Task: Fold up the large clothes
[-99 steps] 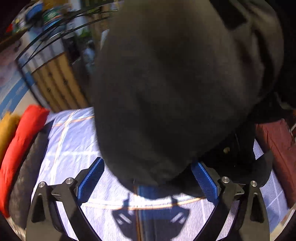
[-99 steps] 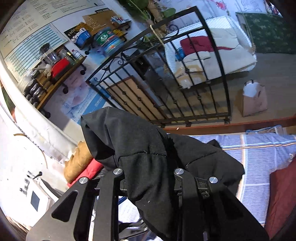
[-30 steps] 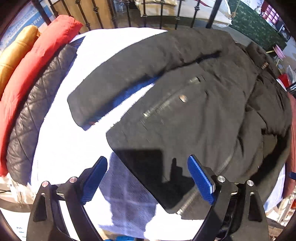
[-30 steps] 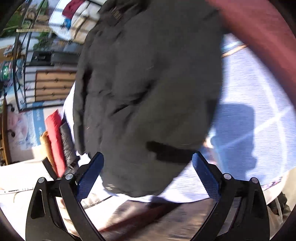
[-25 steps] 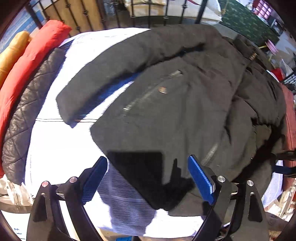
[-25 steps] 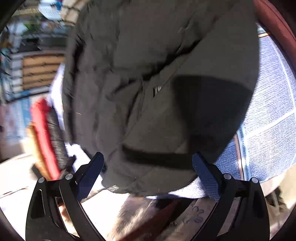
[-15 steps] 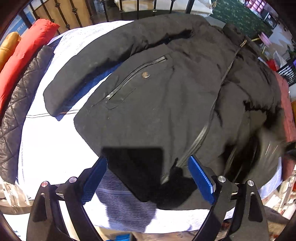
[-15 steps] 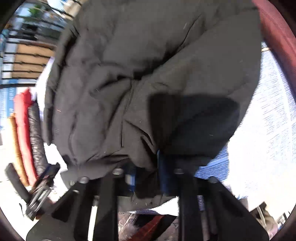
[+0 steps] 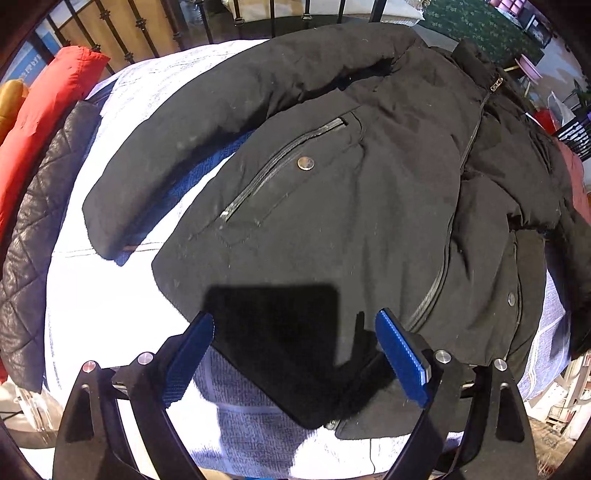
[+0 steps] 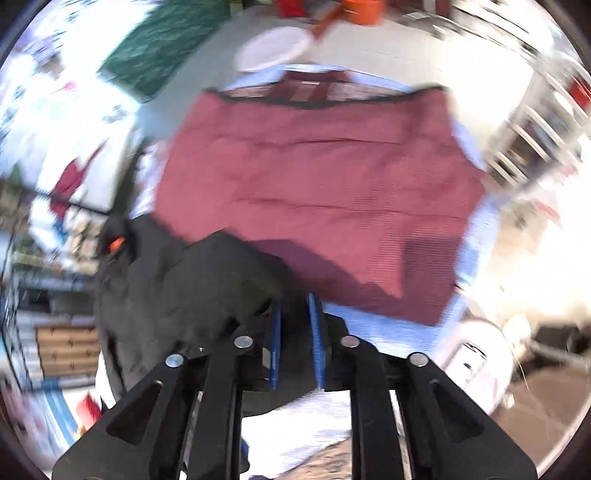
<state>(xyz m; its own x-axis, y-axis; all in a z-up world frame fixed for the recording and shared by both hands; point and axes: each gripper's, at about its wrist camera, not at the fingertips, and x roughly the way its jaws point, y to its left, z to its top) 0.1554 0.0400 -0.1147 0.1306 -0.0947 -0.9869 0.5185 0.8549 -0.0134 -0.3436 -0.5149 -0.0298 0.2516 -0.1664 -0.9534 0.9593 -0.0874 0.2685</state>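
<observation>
A large black jacket [image 9: 332, 177] lies spread front-up on the pale checked bed sheet [image 9: 103, 295], zipper closed, one sleeve [image 9: 207, 122] stretched out to the left. My left gripper [image 9: 295, 347] is open and empty, hovering over the jacket's bottom hem. In the blurred right wrist view my right gripper [image 10: 294, 332] is shut on a fold of the black jacket [image 10: 177, 280] at its right edge, pulling it toward a folded maroon garment [image 10: 325, 177].
A black quilted jacket [image 9: 33, 236], a red one [image 9: 40, 110] and a yellow one [image 9: 9, 99] lie stacked along the bed's left side. A black iron bed rail [image 9: 273, 14] runs along the far edge. The bed's near edge drops off below the grippers.
The jacket was dropped from the air onto the bed and spread flat. My left gripper stayed open above the hem. My right gripper closed on the jacket's right edge and swung toward the maroon garment.
</observation>
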